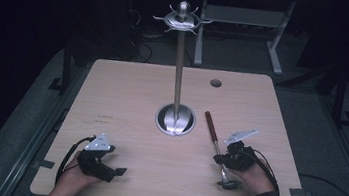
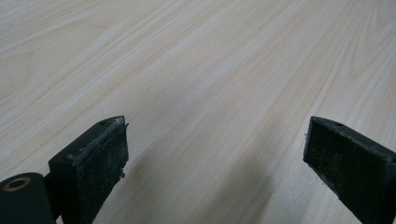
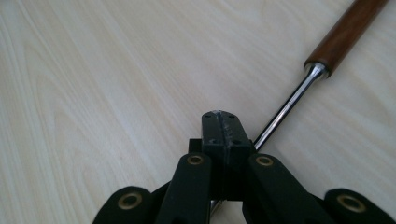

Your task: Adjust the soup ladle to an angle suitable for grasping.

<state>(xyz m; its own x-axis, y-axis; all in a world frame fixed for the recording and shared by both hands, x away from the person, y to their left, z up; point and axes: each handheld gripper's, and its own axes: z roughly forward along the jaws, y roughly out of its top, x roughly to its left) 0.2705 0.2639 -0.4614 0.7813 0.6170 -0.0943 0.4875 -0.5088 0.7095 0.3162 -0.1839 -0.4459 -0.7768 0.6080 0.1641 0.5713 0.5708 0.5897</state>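
Wood-handled and steel-shafted, the ladle (image 1: pixel 216 143) lies flat on the table (image 1: pixel 128 87), its brown handle pointing away toward the far edge and its bowl end nearest the person. The right gripper (image 1: pixel 219 159) sits over the thin metal shaft; in the right gripper view its jaws are pressed fully together, with the shaft (image 3: pixel 287 109) running out from beside or beneath them, so the shaft may be pinched there, though the contact itself is hidden. The left gripper (image 1: pixel 118 171) rests on the near left of the table with its jaws spread wide over bare wood, holding nothing. The tall metal stand (image 1: pixel 181 68) in the middle has empty hooks at its top. Judging from this, hanging the ladle on the stand is barely begun: lifting, carrying and hooking all remain.
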